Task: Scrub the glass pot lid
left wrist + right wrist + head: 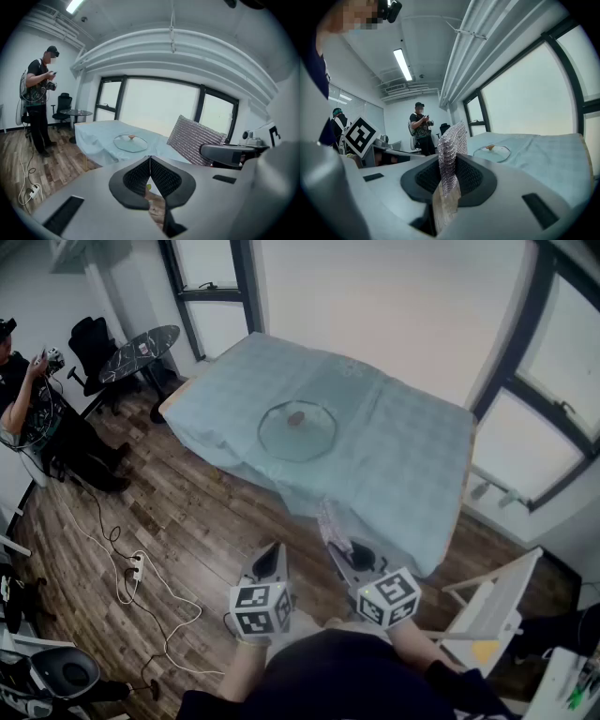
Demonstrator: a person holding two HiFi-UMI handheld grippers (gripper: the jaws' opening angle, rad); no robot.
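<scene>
The glass pot lid (297, 430) with a small brown knob lies flat on the light-blue cloth of the table (403, 465); it also shows as the lid (130, 142) in the left gripper view and the lid (493, 151) in the right gripper view. Both grippers hang well short of the table, over the wooden floor. My left gripper (270, 562) is shut with nothing between its jaws. My right gripper (339, 547) is shut on a silvery mesh scrub pad (451, 154), which stands up from its jaws. That same scrub pad (193, 139) appears at right in the left gripper view.
A person (28, 399) stands at the far left beside a small round dark table (141, 351) and a black chair. Cables and a power strip (133, 568) lie on the floor. A white folding frame (497, 601) stands at right. Large windows line the back wall.
</scene>
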